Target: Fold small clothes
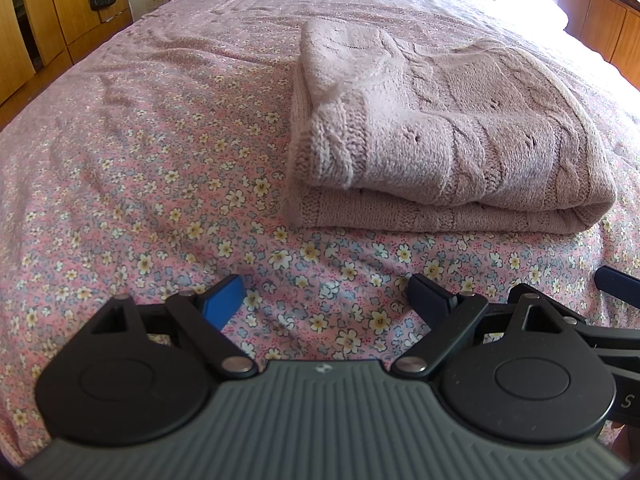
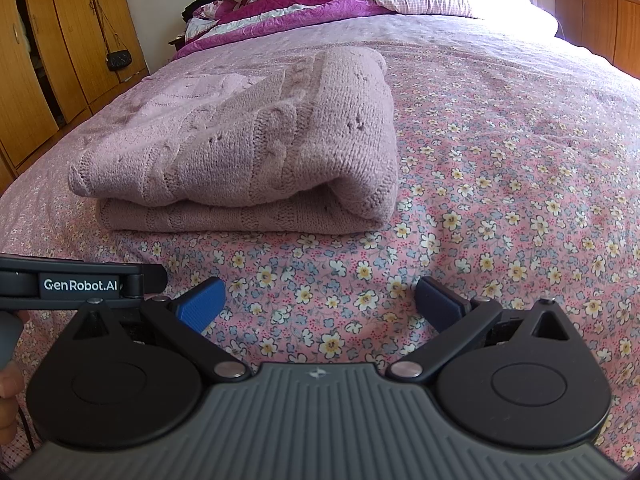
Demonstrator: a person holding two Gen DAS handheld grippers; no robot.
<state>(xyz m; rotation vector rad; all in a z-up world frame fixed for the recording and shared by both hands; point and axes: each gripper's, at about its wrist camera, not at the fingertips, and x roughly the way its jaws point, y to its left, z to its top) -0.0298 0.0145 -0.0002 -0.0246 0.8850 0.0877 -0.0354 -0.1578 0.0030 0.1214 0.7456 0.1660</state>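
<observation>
The sweater [image 1: 440,136] lies folded in a thick stack on the floral sheet [image 1: 160,160], with one knit corner flopped over its top layer. The left gripper [image 1: 326,300] and right gripper [image 2: 320,300] hover near its front edge, both spread wide and empty. The folding looks nearly done; any next move would call for tidying that loose corner or pressing the stack flat.

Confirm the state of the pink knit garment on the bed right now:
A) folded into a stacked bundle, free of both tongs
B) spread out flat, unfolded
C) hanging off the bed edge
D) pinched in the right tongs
A: the pink knit garment lies in folded layers on the floral bedsheet, while the left tongs and right tongs sit open and empty short of it.
</observation>
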